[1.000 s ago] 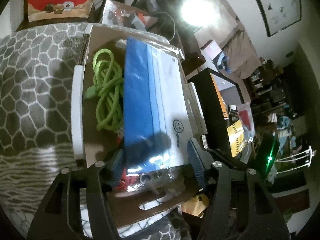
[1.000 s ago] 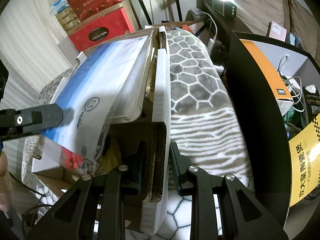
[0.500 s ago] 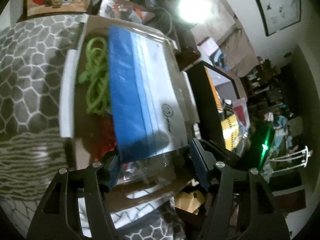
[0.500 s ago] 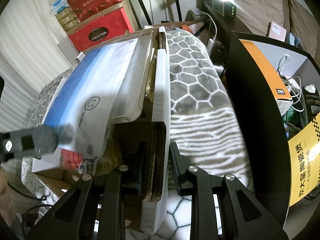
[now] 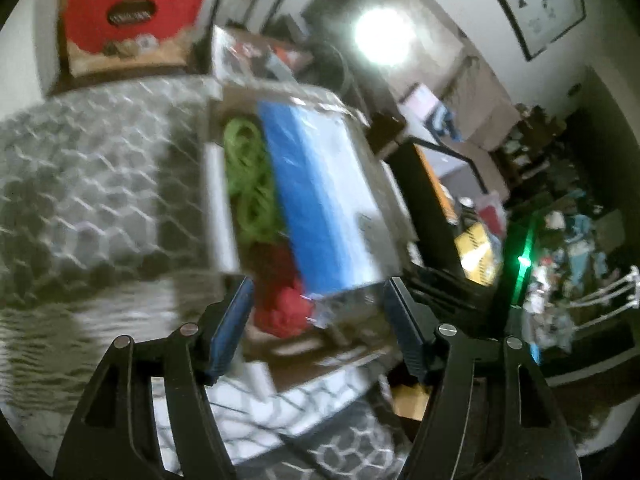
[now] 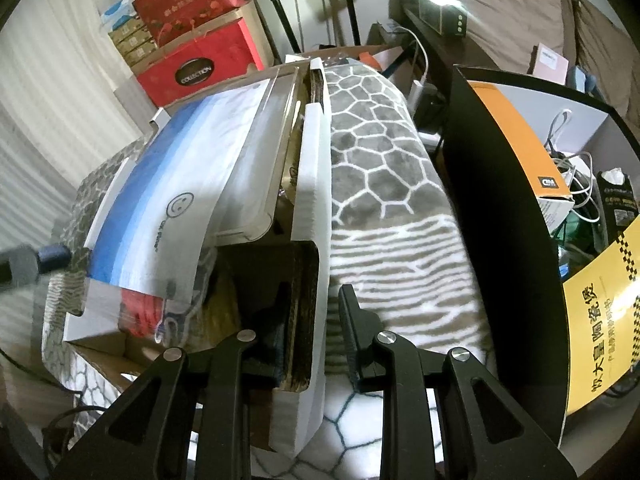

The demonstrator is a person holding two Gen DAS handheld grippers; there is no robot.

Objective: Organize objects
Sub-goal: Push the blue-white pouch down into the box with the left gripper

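The blue-white packet (image 6: 176, 196) is lying across the cardboard box (image 6: 308, 216), overhanging its near edge. The right gripper (image 6: 316, 324) is clamping the box wall. The left gripper (image 5: 320, 320) is hanging spread apart, holding nothing.

Blue-white pack (image 6: 168, 204) tilted atop cardboard box (image 6: 312, 200), seemingly.

Dim; left view motion-blurred; lamp (image 5: 382, 36) glaring.
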